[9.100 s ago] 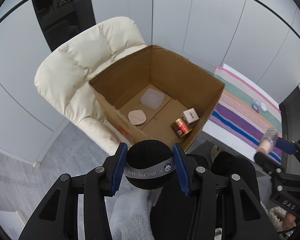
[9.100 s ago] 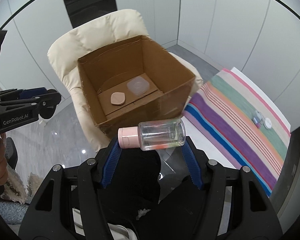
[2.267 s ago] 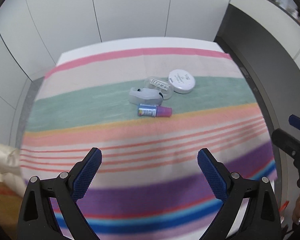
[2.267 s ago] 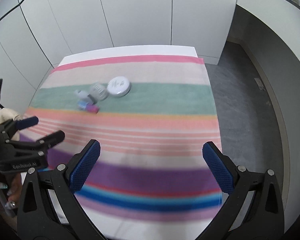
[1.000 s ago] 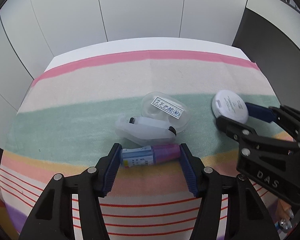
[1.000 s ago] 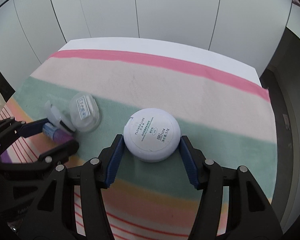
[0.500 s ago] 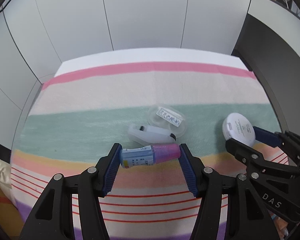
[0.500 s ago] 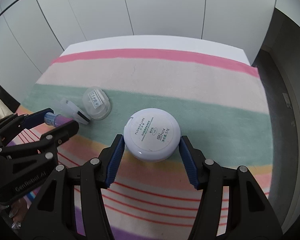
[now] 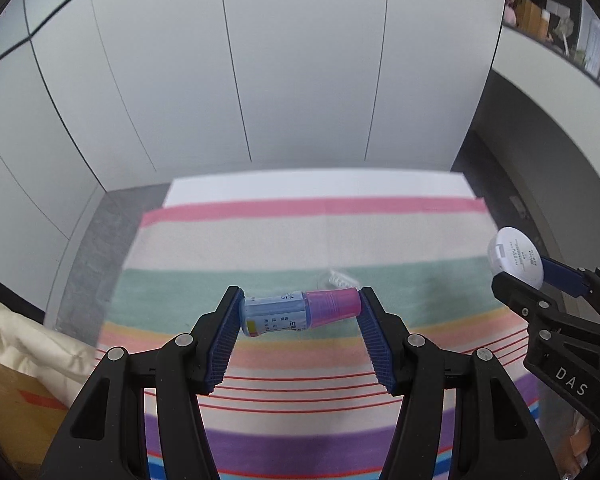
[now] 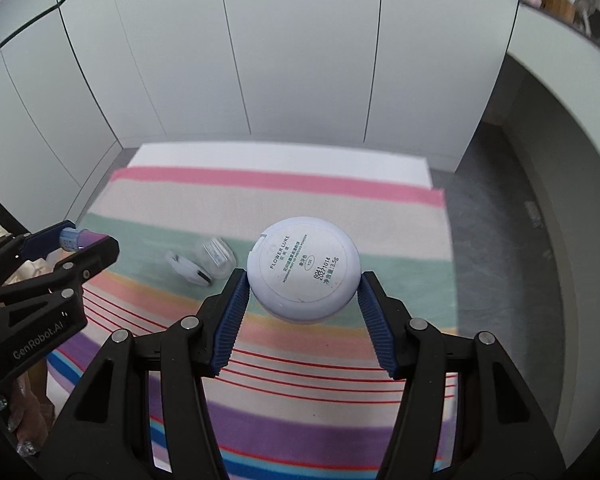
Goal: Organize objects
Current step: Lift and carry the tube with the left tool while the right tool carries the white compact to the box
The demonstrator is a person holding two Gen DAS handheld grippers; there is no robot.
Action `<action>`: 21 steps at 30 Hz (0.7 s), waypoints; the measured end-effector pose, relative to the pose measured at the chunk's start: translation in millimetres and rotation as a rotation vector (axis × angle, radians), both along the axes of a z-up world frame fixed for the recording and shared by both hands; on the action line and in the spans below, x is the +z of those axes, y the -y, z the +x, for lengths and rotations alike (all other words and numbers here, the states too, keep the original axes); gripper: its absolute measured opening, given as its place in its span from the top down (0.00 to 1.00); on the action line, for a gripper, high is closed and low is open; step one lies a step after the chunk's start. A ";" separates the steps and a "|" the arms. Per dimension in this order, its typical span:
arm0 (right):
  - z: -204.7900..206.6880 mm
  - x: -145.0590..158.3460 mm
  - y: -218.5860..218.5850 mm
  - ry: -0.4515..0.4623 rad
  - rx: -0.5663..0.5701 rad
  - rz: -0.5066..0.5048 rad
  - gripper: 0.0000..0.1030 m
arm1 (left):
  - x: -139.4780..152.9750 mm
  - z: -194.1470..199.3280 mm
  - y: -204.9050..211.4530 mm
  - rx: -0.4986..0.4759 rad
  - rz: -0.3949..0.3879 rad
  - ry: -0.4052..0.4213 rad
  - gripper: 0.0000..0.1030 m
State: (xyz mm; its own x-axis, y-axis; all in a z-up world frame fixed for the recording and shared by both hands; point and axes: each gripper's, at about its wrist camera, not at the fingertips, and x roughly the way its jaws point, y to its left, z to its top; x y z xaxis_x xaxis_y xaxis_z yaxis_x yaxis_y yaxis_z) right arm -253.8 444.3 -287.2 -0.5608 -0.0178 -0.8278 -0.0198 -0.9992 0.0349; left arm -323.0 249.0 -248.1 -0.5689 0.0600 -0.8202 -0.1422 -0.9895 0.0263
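Note:
My left gripper (image 9: pixel 300 312) is shut on a small blue bottle with a purple cap (image 9: pixel 298 312), held sideways above the striped cloth (image 9: pixel 300 240). In the right wrist view my right gripper (image 10: pixel 303 280) is shut on a round white powder compact (image 10: pixel 303 266), lifted clear of the cloth (image 10: pixel 340 200). The compact (image 9: pixel 514 256) and right gripper (image 9: pixel 532 280) also show at the right edge of the left wrist view. The left gripper (image 10: pixel 76 246) with the bottle (image 10: pixel 72 238) shows at the left of the right wrist view. Two clear plastic cases (image 10: pixel 204 260) lie together on the green stripe.
White cabinet panels (image 9: pixel 300 80) stand behind the table. A cream cushioned chair (image 9: pixel 28 344) and the corner of a cardboard box (image 9: pixel 16 412) sit at the lower left. Grey floor (image 10: pixel 500 240) lies to the table's right.
Both grippers have risen from the cloth with their objects, the bottle and the compact. The table and the two clear cases now look smaller and farther below.

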 end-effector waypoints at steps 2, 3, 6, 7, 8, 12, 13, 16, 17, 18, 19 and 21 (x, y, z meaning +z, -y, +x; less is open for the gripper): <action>5.2 17.8 0.8 -0.007 -0.006 0.001 0.43 | 16.6 5.1 2.8 -0.001 0.003 -0.014 0.43; 8.7 27.8 1.4 -0.011 -0.010 0.000 0.43 | 27.7 8.4 4.3 -0.001 0.003 -0.019 0.43; 20.0 54.3 4.2 -0.033 -0.017 0.016 0.43 | 48.7 16.4 9.8 0.006 0.006 -0.034 0.43; 22.3 59.8 4.6 -0.039 -0.018 0.019 0.43 | 56.6 19.5 12.5 0.009 0.010 -0.041 0.43; 26.1 66.4 5.6 -0.045 -0.019 0.022 0.43 | 62.0 22.0 14.4 0.013 0.010 -0.046 0.43; 42.1 88.3 6.2 -0.060 -0.023 0.003 0.43 | 82.5 35.4 21.8 0.019 0.013 -0.064 0.43; 45.8 92.2 6.5 -0.065 -0.024 0.003 0.43 | 86.9 40.0 23.1 0.020 0.007 -0.066 0.43; 58.4 100.4 8.0 -0.069 -0.026 0.001 0.43 | 96.1 52.1 26.3 0.019 -0.009 -0.065 0.43; 62.7 102.5 8.0 -0.068 -0.027 -0.004 0.43 | 99.7 56.6 27.6 0.018 -0.010 -0.065 0.43; 67.0 104.4 8.4 -0.068 -0.028 -0.006 0.43 | 103.6 62.4 29.9 0.016 -0.013 -0.067 0.43; 71.6 106.2 8.8 -0.069 -0.032 -0.004 0.43 | 105.6 66.5 31.3 0.015 -0.016 -0.068 0.43; 83.7 109.5 8.0 -0.078 -0.044 -0.006 0.43 | 109.9 78.0 34.6 0.012 -0.023 -0.066 0.43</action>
